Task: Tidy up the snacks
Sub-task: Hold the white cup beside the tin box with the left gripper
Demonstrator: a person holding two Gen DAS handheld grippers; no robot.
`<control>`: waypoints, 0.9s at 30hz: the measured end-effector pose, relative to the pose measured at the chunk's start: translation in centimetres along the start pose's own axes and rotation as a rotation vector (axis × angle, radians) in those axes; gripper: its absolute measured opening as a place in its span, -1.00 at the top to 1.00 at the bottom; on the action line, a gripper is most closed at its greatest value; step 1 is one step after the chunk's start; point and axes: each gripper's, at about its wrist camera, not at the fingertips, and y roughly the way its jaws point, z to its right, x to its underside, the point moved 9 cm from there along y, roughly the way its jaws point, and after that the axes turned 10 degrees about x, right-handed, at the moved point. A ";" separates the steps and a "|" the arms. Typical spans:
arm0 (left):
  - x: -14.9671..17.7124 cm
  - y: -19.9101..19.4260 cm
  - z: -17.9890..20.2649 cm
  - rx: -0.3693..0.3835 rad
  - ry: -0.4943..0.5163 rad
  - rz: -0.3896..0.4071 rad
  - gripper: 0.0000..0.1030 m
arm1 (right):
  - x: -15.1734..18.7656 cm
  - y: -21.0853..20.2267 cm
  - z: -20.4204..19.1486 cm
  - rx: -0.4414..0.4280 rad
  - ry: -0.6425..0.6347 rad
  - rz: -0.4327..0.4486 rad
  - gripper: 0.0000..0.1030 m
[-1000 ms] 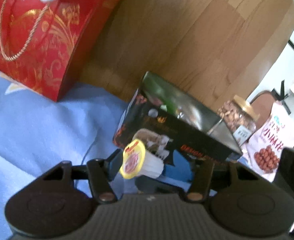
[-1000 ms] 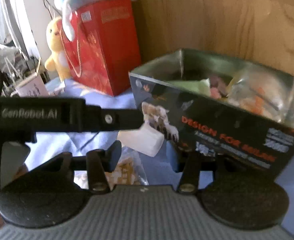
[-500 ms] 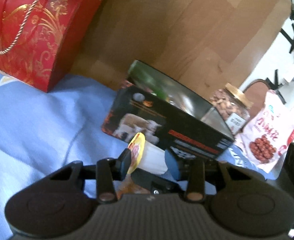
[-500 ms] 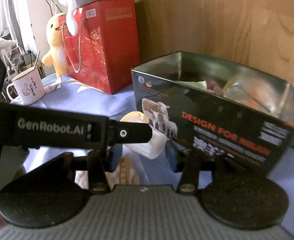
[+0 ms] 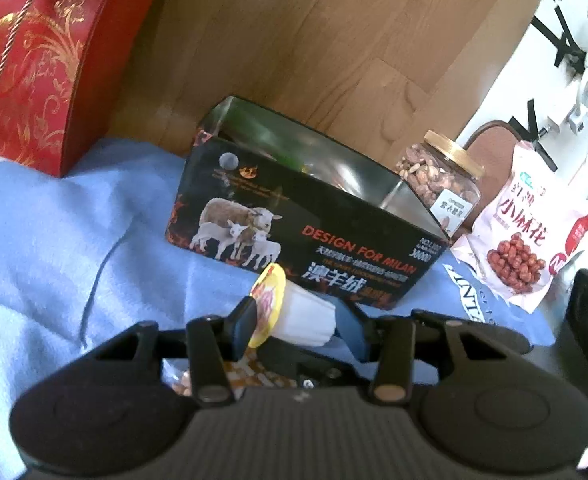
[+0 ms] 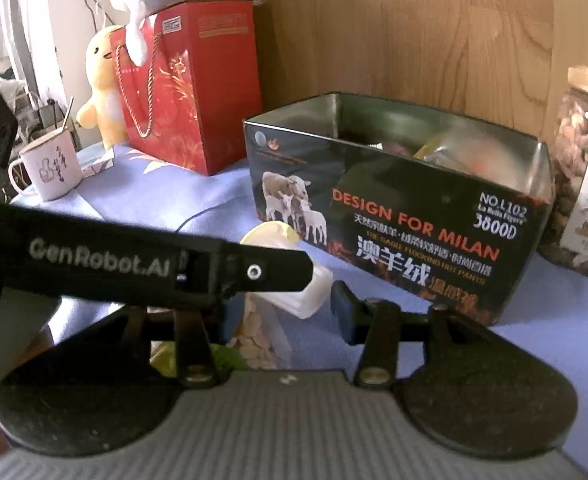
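Left gripper: clenched on a small white ribbed jelly cup with a yellow foil lid, held on its side, lid to the left
Right gripper: fingers spread apart, gripping nothing, the cup between them
Cup: just in front of the open black tin box printed with sheep, above the blue cloth
Tin box: holds wrapped snacks; a gold-lidded clear jar of nuts and a pink-white snack bag stand to its right
Red gift bag: left of the box, well apart
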 end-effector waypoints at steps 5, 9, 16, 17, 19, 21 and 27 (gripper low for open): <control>0.1 0.1 0.0 0.008 0.005 -0.008 0.07 | 0.1 0.0 0.0 -0.009 0.024 -0.006 0.00; 0.0 0.1 -0.2 0.012 0.001 -0.013 0.07 | 0.1 0.0 0.0 -0.009 0.028 -0.007 0.00; 0.1 0.2 -0.2 0.012 0.001 -0.013 0.07 | 0.2 0.0 0.1 -0.005 0.023 -0.001 0.00; 0.1 0.2 -0.2 0.012 0.002 -0.013 0.08 | 0.2 -0.1 0.0 -0.003 0.019 0.002 0.01; 0.2 0.1 -0.1 0.009 0.005 -0.012 0.08 | 0.1 -0.1 0.0 0.002 0.008 0.007 0.02; 0.2 0.1 -0.1 0.007 0.007 -0.011 0.08 | 0.1 -0.1 -0.1 0.010 -0.007 0.015 0.02; 0.1 0.2 -0.1 0.007 0.009 -0.011 0.07 | 0.1 -0.1 -0.2 0.017 -0.020 0.022 0.02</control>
